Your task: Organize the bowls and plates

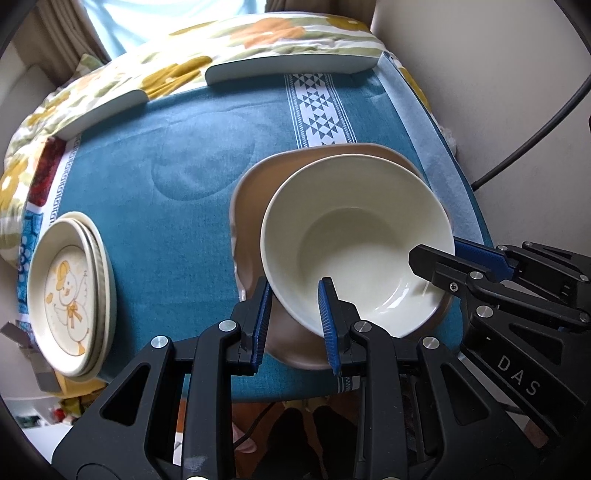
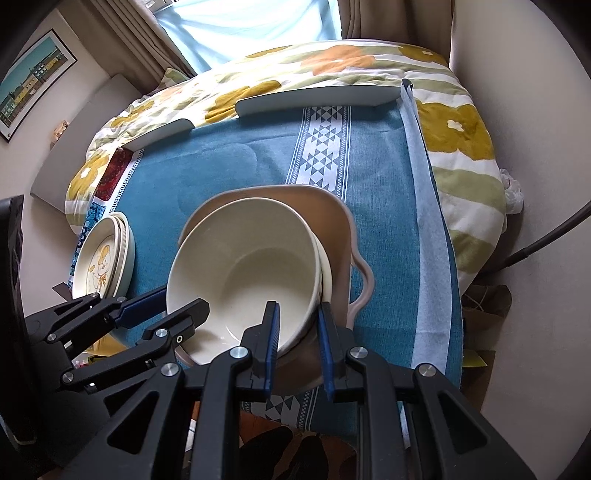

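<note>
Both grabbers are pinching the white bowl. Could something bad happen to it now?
Maybe. The left hand-held gripper and right hand-held gripper each pinch only the thin rim of the cream bowl, so it might slip if the two pull unevenly. It looks tilted over another bowl inside the tan handled dish, so a drop could chip both. That dish sits near the table's front edge and could get nudged off.

Daylight pours through the curtained window (image 2: 255,26) behind a flowered quilt (image 2: 458,133) — pale walls, a framed picture (image 2: 31,79) hanging left.
</note>
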A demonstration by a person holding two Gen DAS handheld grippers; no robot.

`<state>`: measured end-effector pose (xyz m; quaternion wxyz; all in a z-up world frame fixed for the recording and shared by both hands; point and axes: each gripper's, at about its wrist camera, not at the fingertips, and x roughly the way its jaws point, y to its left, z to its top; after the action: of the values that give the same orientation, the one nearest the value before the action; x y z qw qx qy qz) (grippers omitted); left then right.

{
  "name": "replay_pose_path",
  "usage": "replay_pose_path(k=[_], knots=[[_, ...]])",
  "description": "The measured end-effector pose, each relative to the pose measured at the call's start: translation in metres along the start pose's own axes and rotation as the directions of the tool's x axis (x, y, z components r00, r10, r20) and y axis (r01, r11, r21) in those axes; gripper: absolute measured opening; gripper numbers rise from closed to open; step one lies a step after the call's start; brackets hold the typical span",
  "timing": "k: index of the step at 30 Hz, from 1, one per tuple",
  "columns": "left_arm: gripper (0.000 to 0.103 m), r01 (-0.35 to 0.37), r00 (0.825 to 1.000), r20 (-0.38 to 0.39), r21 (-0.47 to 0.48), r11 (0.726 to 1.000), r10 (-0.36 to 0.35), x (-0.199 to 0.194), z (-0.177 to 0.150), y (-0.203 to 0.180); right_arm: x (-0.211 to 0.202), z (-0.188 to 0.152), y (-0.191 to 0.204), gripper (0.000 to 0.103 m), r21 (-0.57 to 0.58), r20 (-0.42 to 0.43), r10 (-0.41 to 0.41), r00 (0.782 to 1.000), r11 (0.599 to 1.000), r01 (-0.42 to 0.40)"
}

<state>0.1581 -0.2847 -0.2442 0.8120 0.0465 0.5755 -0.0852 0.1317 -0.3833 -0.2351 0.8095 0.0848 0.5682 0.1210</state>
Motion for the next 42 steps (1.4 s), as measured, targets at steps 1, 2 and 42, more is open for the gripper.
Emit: replay_pose_path(k=[1,2,42], knots=[[0.023,0.011,1.000,0.001,-0.014,1.000,-0.011,-0.003,0.001,0.003,0.000,0.000,0.000,0.018,0.004,-0.004,0.007,1.000,1.000,-0.007],[0.023,0.020,1.000,0.011,-0.024,1.000,-0.020,-0.007,0.002,0.006,-0.003,0.001,-0.002,0.018,0.011,-0.003,0.019,1.000,1.000,-0.019],[0.048,0.102,0.963,-0.263,0.151,0.983,-0.059,0.045,0.011,0.036,0.041,0.015,-0.022,0.042,-0.280,-0.319,-0.117,0.941,0.960,0.025]])
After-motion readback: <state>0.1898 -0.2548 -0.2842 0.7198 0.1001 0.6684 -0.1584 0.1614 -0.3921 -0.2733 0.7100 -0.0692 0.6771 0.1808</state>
